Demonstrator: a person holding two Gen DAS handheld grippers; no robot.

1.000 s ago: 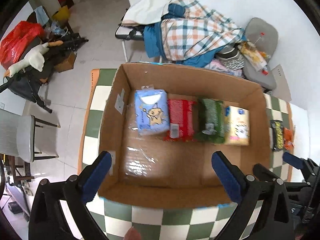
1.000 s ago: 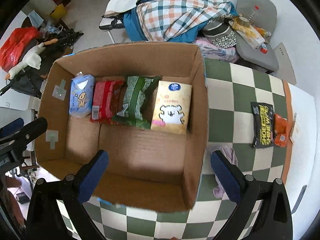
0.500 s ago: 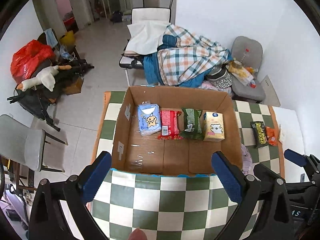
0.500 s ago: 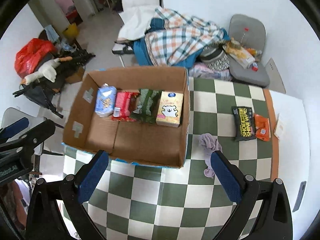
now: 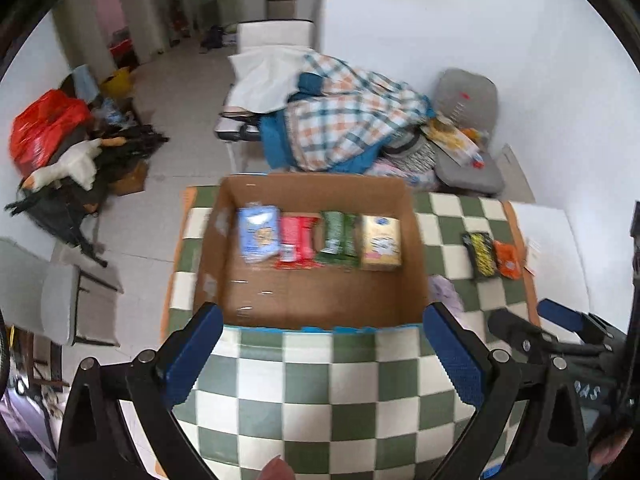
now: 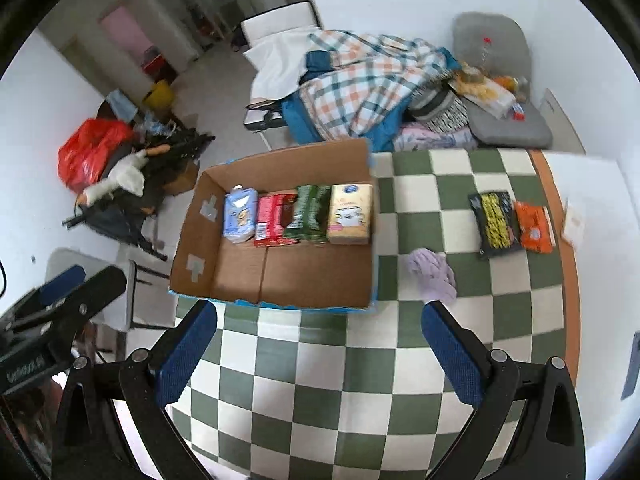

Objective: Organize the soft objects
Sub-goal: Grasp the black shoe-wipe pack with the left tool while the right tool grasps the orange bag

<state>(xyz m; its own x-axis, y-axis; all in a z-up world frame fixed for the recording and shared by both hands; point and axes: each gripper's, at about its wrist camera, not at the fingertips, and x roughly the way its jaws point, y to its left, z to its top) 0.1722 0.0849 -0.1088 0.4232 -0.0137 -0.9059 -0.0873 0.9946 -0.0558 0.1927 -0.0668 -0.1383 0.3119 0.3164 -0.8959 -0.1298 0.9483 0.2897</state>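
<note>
From high above the checkered counter [image 6: 320, 392], I look down on an open cardboard box [image 6: 316, 280] holding four soft packs side by side along its far wall: a blue pack [image 6: 240, 216], a red pack [image 6: 272, 220], a green pack [image 6: 308, 218] and a yellow tissue pack [image 6: 350, 214]. Outside the box, three items remain on the counter: a black-and-yellow pack [image 6: 496, 220] and an orange pack [image 6: 534, 228] touching each other near the far right edge, their long axes running away from me, and a crumpled lilac cloth [image 6: 434, 276] just beside the box's right wall. My right hand-held gripper [image 6: 320, 364] hangs empty with its jaws spread wide, and the cloth lies just ahead of its right finger, so I judge this hand the nearer one for the next pick. My left hand-held gripper [image 5: 322, 360], likewise spread and empty, faces the box's near wall; from there the cloth [image 5: 446, 292] lies ahead and to the right.
</note>
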